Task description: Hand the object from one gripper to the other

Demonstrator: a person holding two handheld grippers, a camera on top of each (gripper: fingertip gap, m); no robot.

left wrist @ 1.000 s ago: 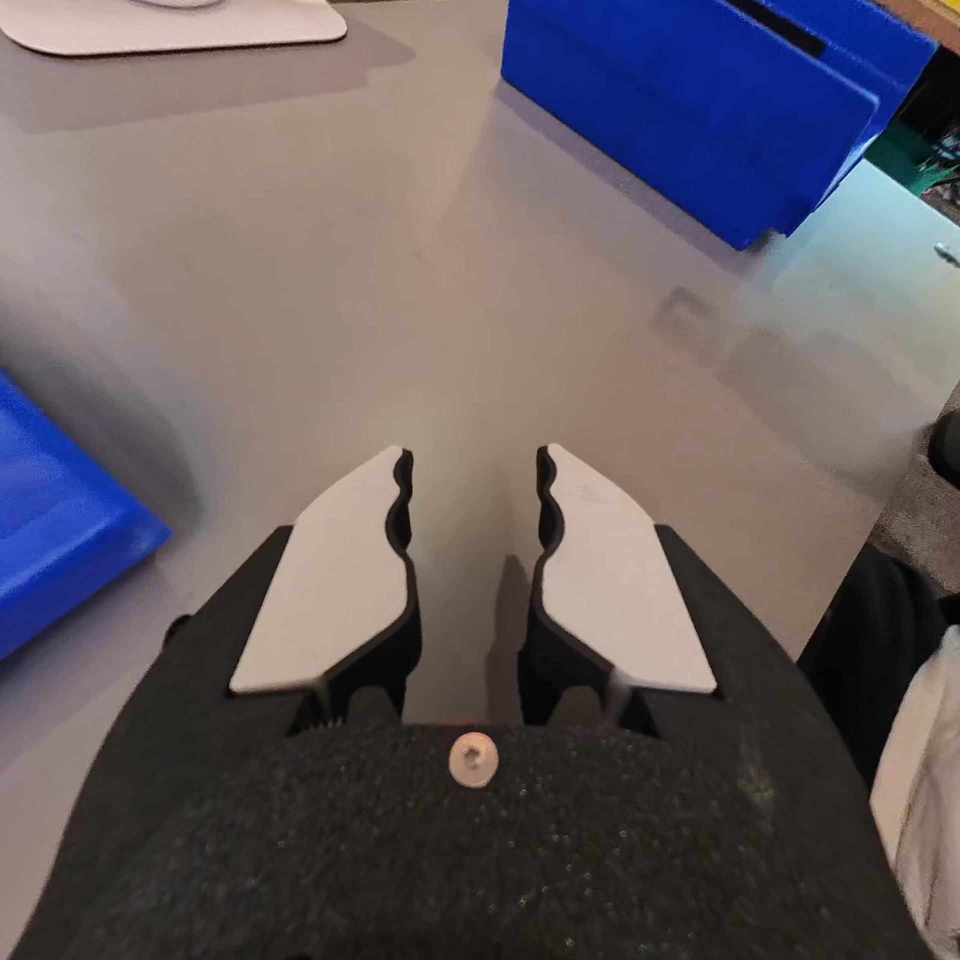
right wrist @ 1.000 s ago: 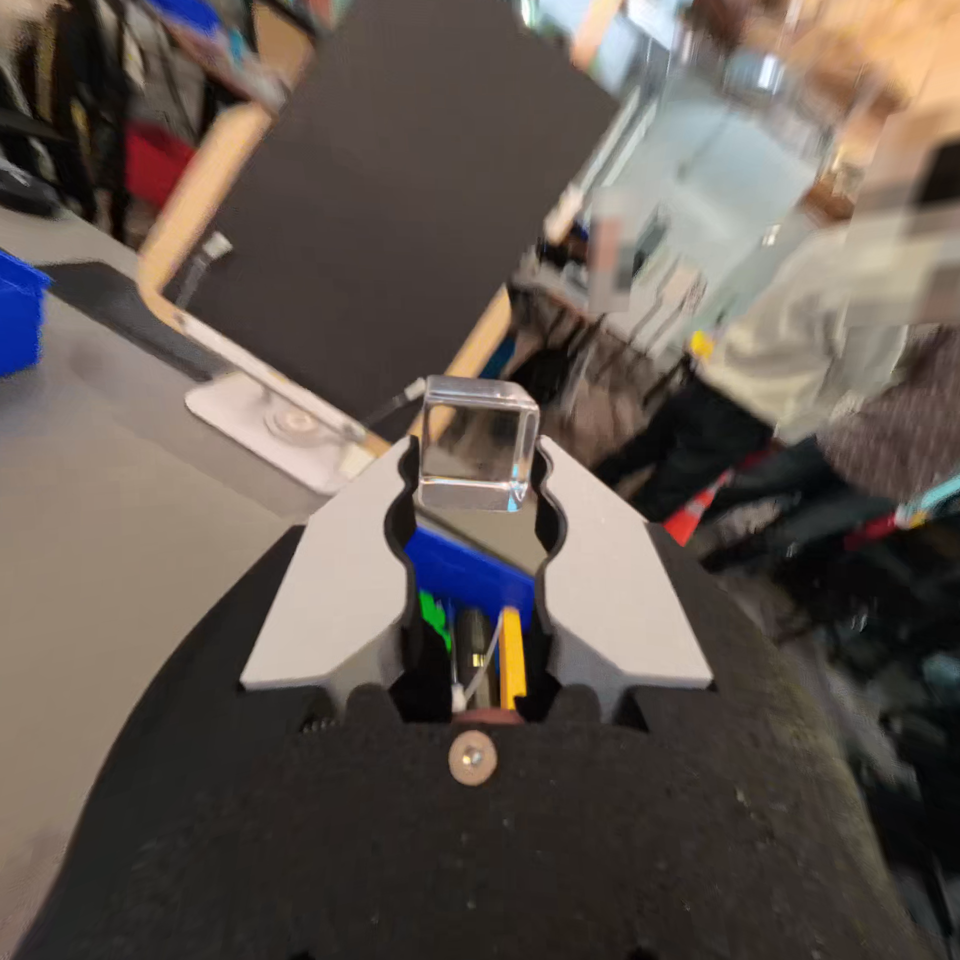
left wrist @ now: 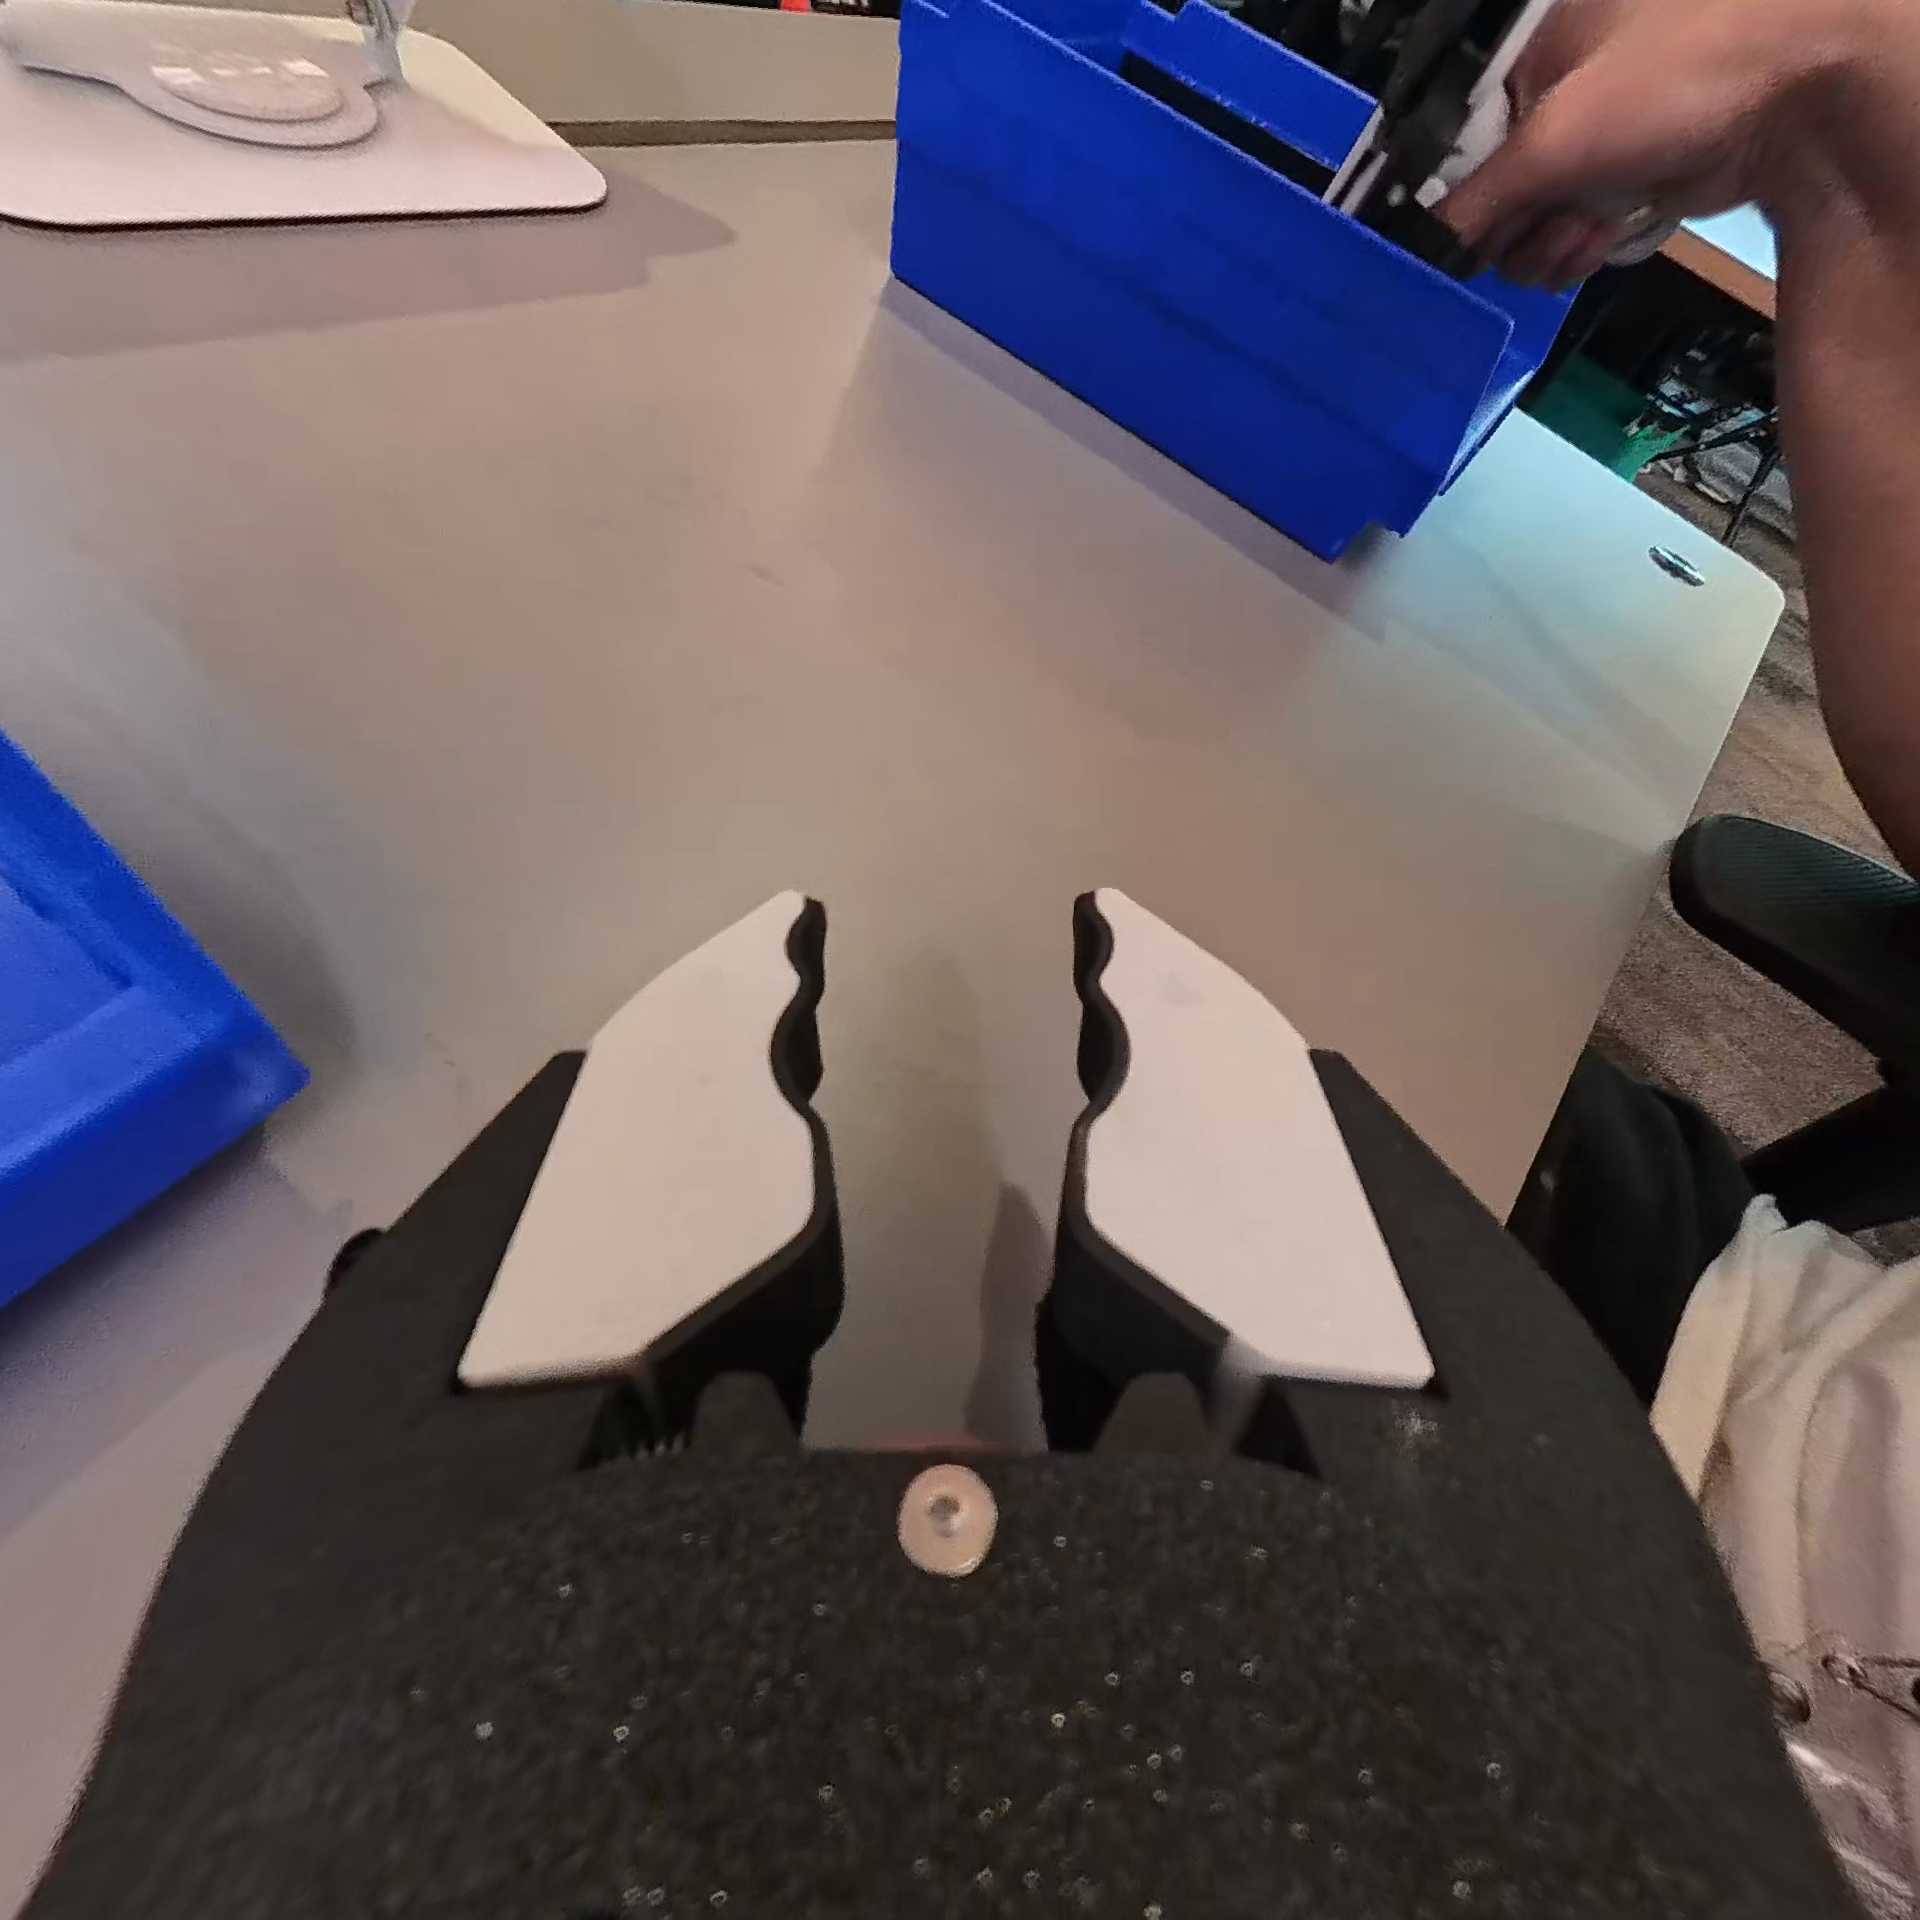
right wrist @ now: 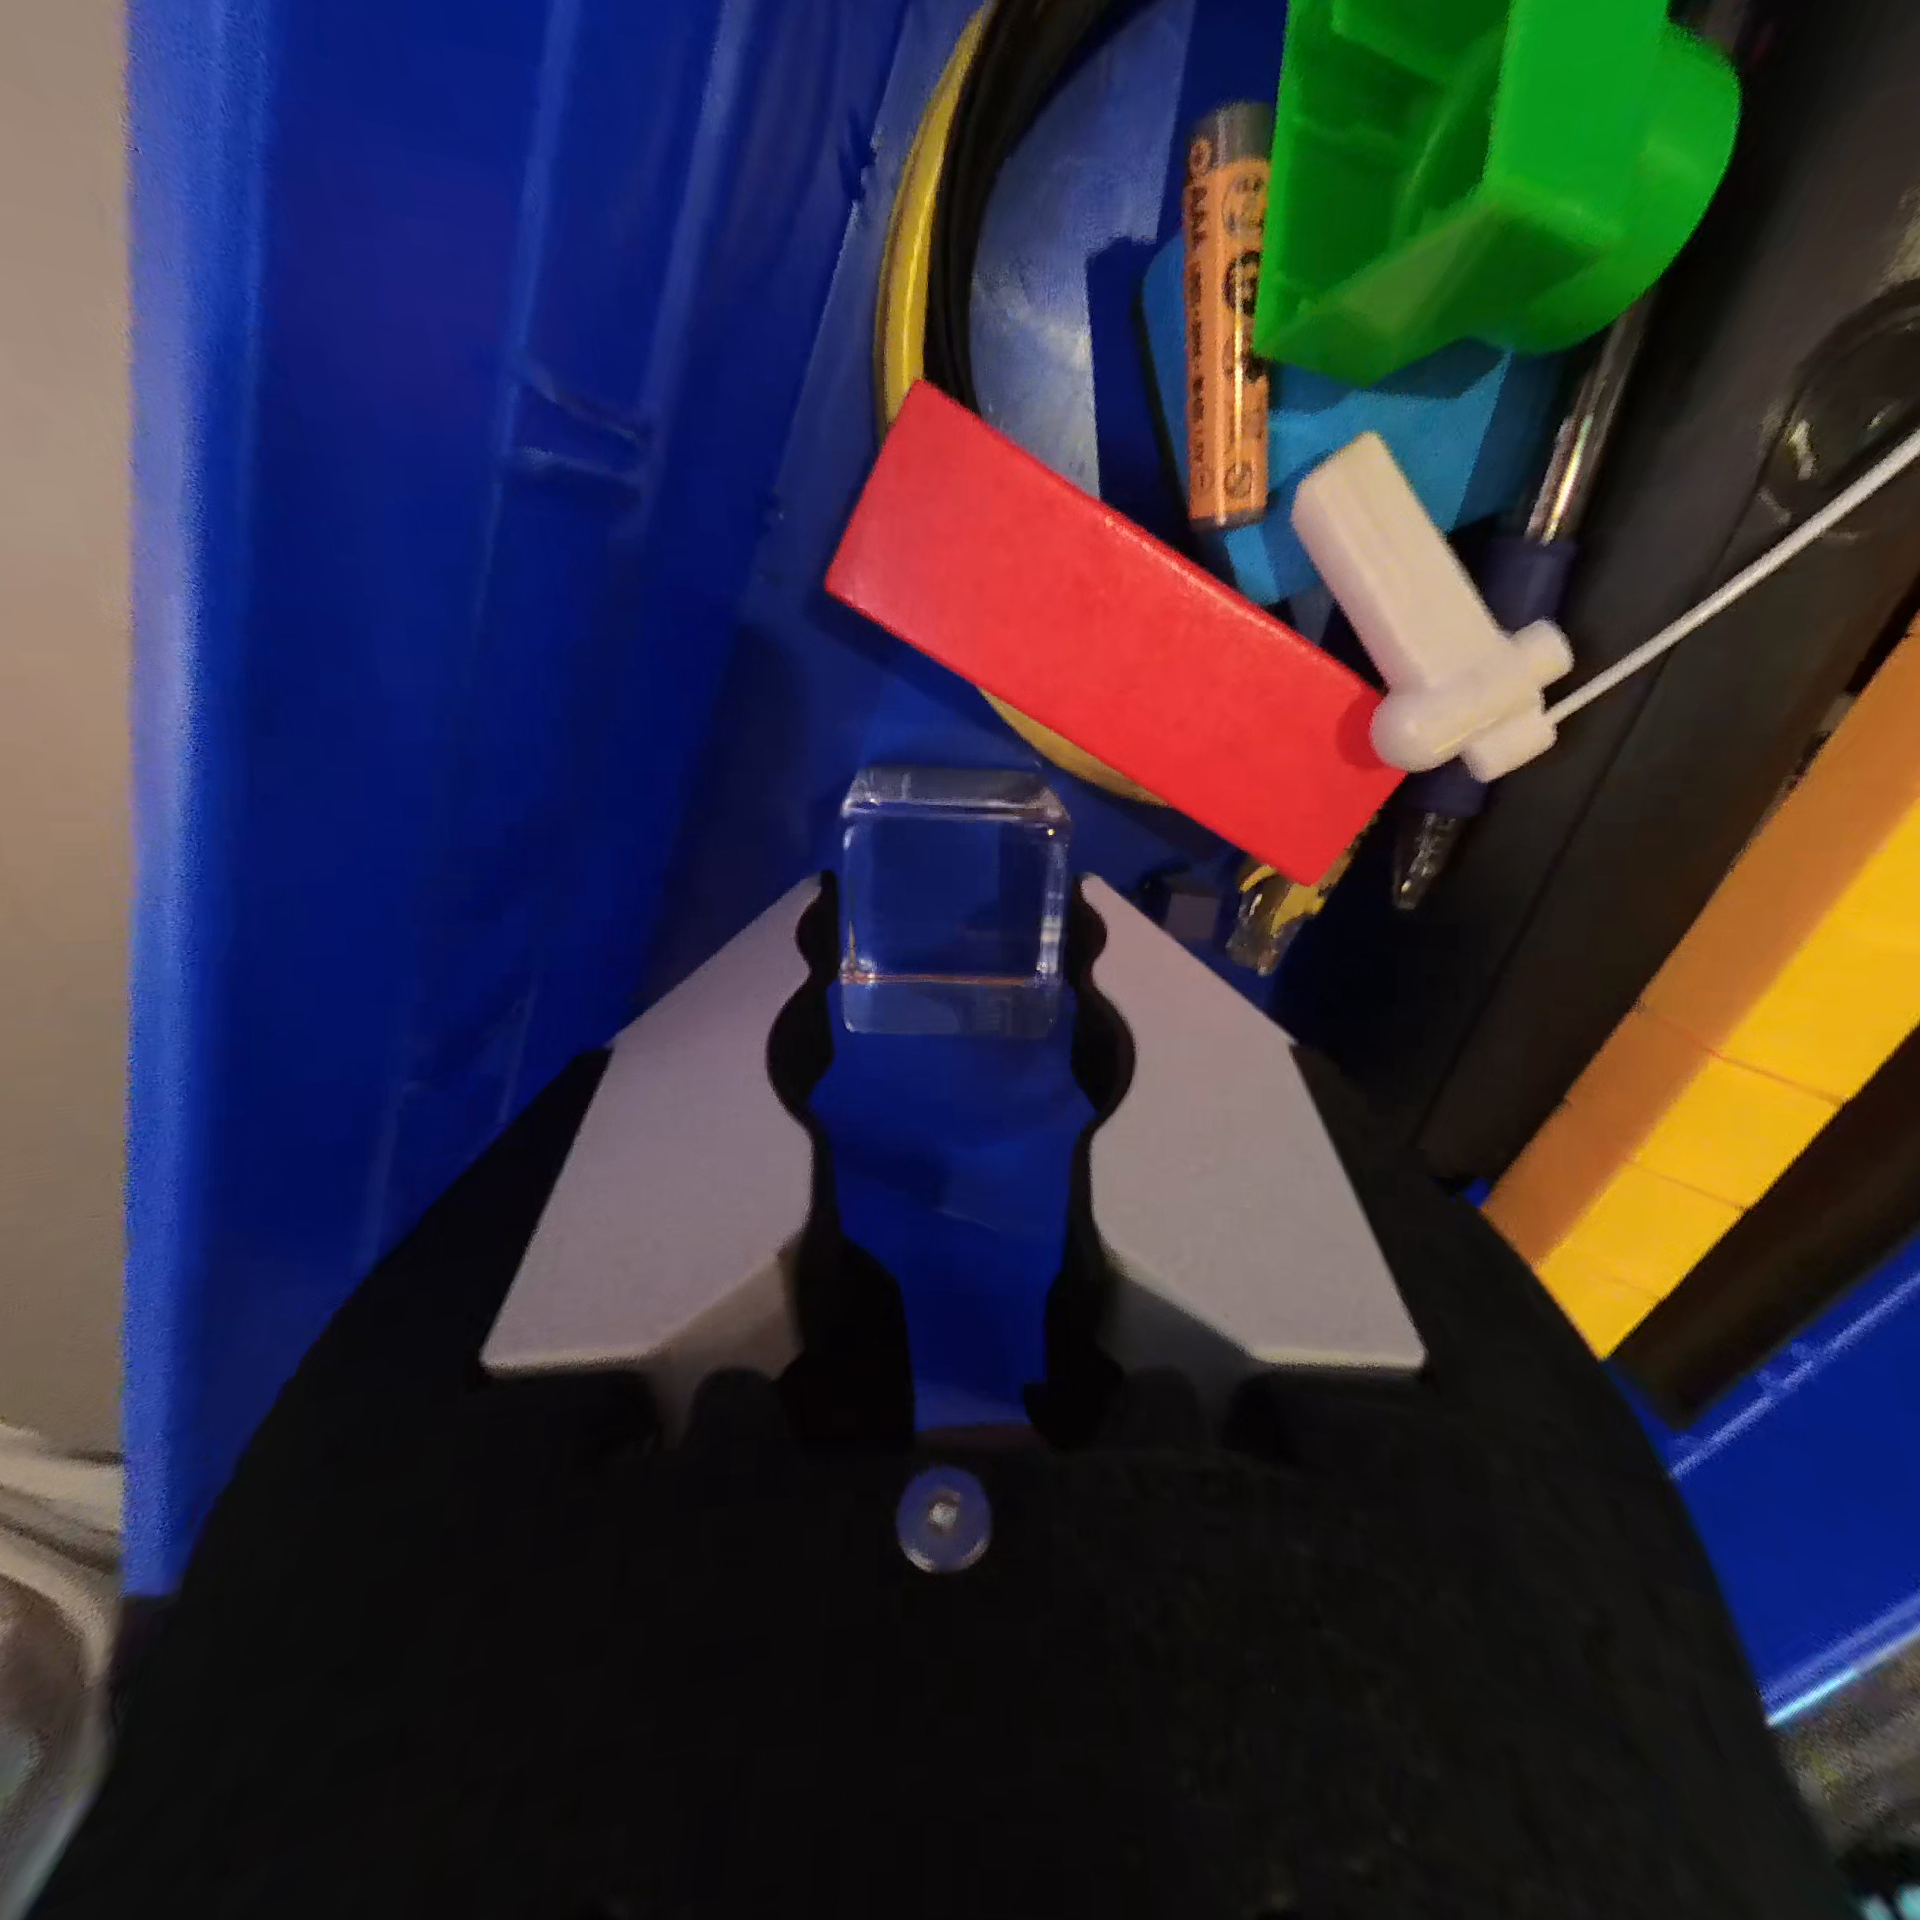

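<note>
A clear plastic cube sits pinched between the tips of my right gripper, which is shut on it. The gripper points down into a blue bin and holds the cube just above the bin's floor, beside a red block. My left gripper is open and empty, low over the grey table. In the left wrist view a hand holds the right gripper over the far blue bin. The cube is hidden in that view.
The bin holds a green plastic part, a battery, a coiled yellow cable, a white plug and yellow blocks. A second blue bin is at the left. A white monitor base stands far left. The table edge is at the right. Across from one pair of fingers to the other is roughly 40 cm.
My right gripper has swung from facing the room to pointing down into the blue bin, still holding the cube. The hand with that gripper has come into the left wrist view.
</note>
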